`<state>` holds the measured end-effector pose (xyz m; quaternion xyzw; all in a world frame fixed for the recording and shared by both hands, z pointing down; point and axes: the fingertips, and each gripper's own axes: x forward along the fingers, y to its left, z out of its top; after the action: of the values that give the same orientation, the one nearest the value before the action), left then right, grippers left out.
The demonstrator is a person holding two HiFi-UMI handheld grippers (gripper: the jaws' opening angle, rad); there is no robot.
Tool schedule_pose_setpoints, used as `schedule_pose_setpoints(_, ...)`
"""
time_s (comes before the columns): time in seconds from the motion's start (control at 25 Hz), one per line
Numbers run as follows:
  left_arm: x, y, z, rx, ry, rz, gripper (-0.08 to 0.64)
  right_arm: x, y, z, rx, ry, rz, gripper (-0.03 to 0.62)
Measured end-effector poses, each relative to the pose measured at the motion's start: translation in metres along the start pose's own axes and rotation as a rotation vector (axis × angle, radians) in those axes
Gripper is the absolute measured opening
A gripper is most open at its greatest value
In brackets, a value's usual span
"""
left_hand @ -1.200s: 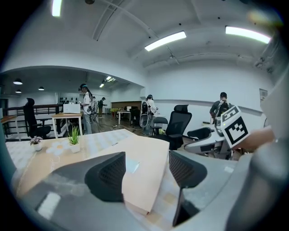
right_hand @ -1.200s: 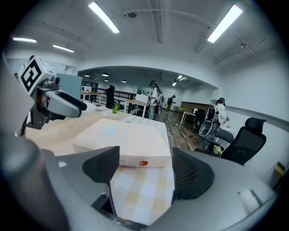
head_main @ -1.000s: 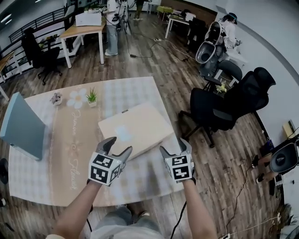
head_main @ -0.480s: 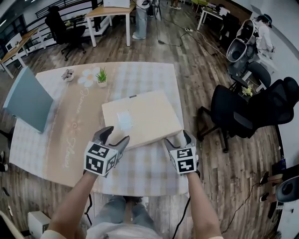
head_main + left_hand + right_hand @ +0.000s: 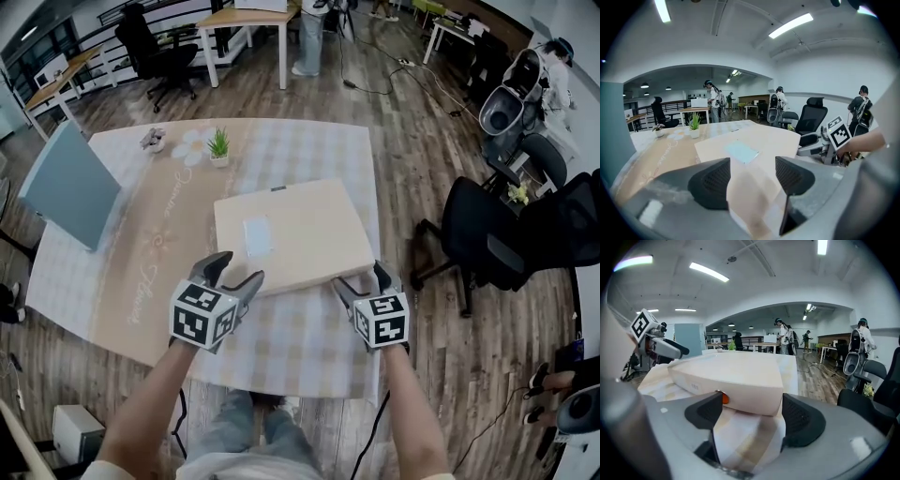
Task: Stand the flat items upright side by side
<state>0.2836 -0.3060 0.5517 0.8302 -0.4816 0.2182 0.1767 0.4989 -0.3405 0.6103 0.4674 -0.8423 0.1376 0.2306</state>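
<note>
Currently: flat beige box (image 5: 291, 234), lying flat on tabletop (image 5: 309, 352), long axis left to right, directly ahead of both tools. Right hand-held gripper (image 5: 359, 279), jaws apart and empty, at the near right corner, the closer one. Left hand-held gripper (image 5: 237, 269), likewise released, just short of the near edge. Teal panel (image 5: 70, 183) upright, well left; potted plant (image 5: 218, 145) beyond. Approach looks unobstructed.

beige box (image 5: 305, 225), checked tablecloth (image 5: 300, 330), teal board (image 5: 70, 187)
</note>
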Motion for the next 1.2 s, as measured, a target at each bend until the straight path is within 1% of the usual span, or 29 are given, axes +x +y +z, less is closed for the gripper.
schedule_pose_setpoints(0.16, 0.004, -0.002, -0.002, -0.004, 0.005, -0.008, 0.305, 0.002, 0.001, 0.000, -0.029, 0.011, 0.026, 0.387)
schedule_pose_setpoints(0.28, 0.008, -0.006, -0.003, -0.017, 0.014, -0.027, 0.305, 0.003, -0.001, 0.000, -0.015, 0.011, 0.036, 0.386)
schedule_pose_setpoints(0.32, 0.009, -0.006, -0.005, -0.020, 0.018, -0.031, 0.305, 0.003, -0.001, 0.000, -0.011, 0.011, 0.036, 0.377)
schedule_pose_setpoints(0.6, 0.007, -0.005, -0.005, 0.006, 0.018, -0.017, 0.305, -0.001, -0.001, 0.002, -0.050, 0.035, 0.029, 0.351)
schedule_pose_setpoints(0.8, 0.006, -0.002, -0.006, -0.006, 0.019, -0.020, 0.305, -0.007, 0.000, 0.013, -0.106, 0.065, 0.015, 0.342)
schedule_pose_setpoints(1.08, 0.000, 0.002, -0.007, -0.039, 0.009, -0.027, 0.305, -0.017, 0.006, 0.037, -0.202, 0.090, -0.028, 0.337)
schedule_pose_setpoints(1.2, -0.002, 0.001, -0.009, -0.032, 0.014, -0.034, 0.305, -0.022, 0.010, 0.050, -0.249, 0.098, -0.048, 0.337)
